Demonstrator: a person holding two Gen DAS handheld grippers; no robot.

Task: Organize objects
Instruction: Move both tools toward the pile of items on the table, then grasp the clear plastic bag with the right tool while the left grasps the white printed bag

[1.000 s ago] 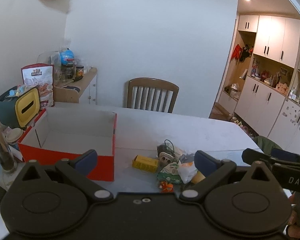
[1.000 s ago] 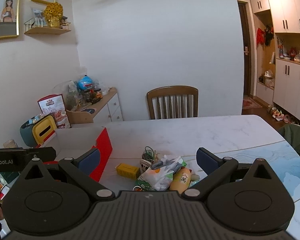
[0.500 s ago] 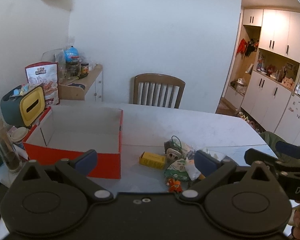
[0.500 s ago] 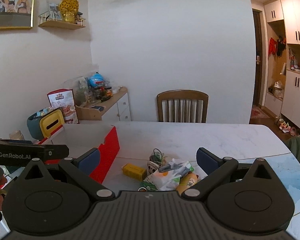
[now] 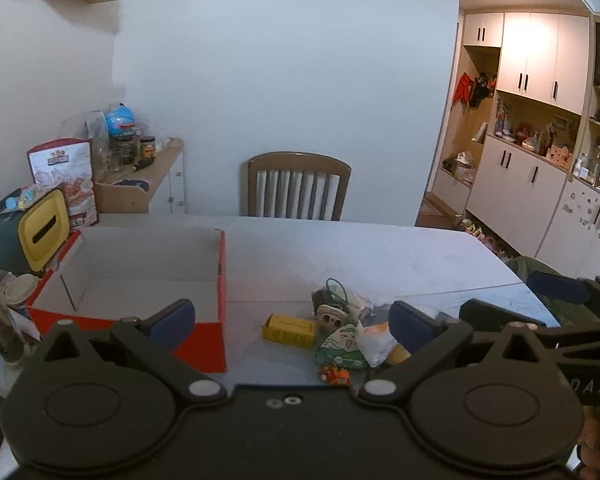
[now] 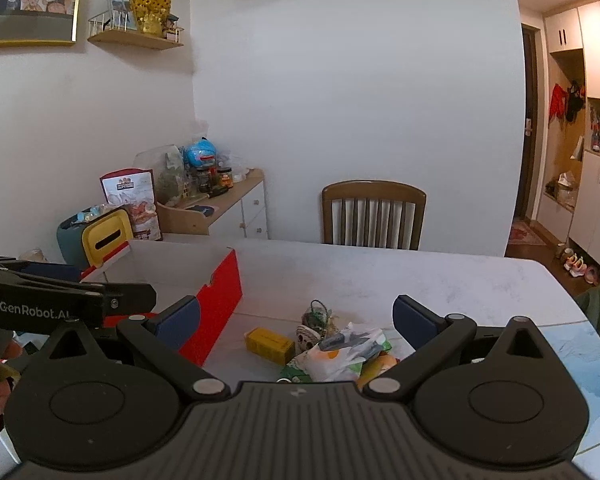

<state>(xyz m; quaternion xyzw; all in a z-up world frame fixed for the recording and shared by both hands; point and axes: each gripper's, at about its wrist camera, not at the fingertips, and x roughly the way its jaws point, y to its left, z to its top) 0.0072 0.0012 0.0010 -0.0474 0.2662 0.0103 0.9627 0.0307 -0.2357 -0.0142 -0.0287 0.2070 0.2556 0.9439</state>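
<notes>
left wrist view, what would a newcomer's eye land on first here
Most striking is the open red cardboard box with a white inside, empty, at the left of the pale marble table. Right of it lies a small heap of snack packets beside a little yellow carton, between the open left gripper's blue-padded fingers.

left gripper (image 5: pixel 292 314) jaws wide apart; right gripper (image 6: pixel 296 314) likewise, both level.

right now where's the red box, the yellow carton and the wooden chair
red box (image 5: pixel 204 340), left wrist view, front wall
yellow carton (image 5: pixel 288 330), left wrist view, long side face
wooden chair (image 6: pixel 374 192), right wrist view, top rail
</notes>
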